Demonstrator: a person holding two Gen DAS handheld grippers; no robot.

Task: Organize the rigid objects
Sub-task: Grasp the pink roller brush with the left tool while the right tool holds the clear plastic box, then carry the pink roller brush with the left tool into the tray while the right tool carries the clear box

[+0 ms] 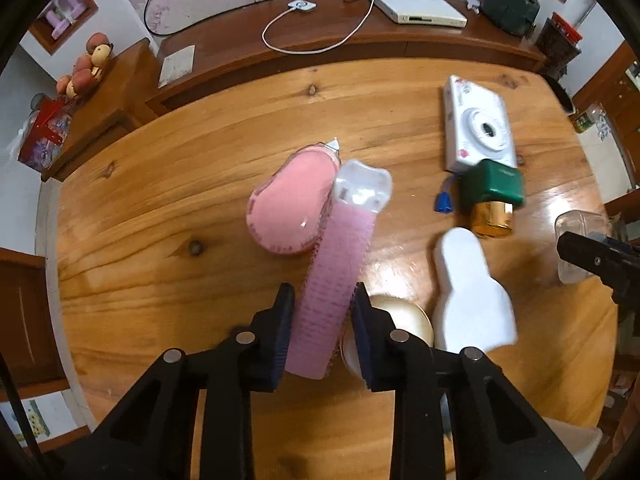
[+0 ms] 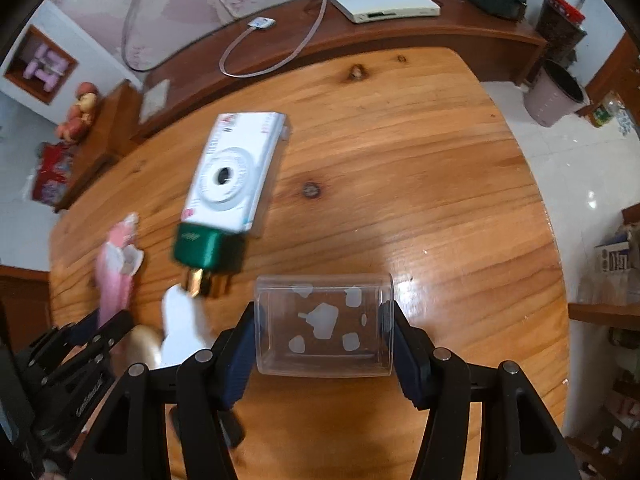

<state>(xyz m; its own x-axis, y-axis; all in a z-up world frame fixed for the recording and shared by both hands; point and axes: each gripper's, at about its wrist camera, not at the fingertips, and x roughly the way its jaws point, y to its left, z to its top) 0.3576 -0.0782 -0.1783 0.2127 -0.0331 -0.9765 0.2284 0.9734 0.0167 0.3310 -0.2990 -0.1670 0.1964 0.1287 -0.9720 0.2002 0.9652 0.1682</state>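
From the left wrist, the left gripper (image 1: 322,312) is clamped on a pink hair roller (image 1: 334,280) over the wooden table (image 1: 160,200). The roller's long axis runs away from the camera, tilting slightly right, its clear white clip end farthest out, over a pink oval case (image 1: 288,204). A white bottle (image 1: 472,292), a green-capped gold bottle (image 1: 490,200) and a white camera (image 1: 476,124) lie to the right.

From the right wrist, the right gripper (image 2: 324,332) squeezes a clear plastic box (image 2: 324,324), its long side spanning crosswise between the pads above the table.
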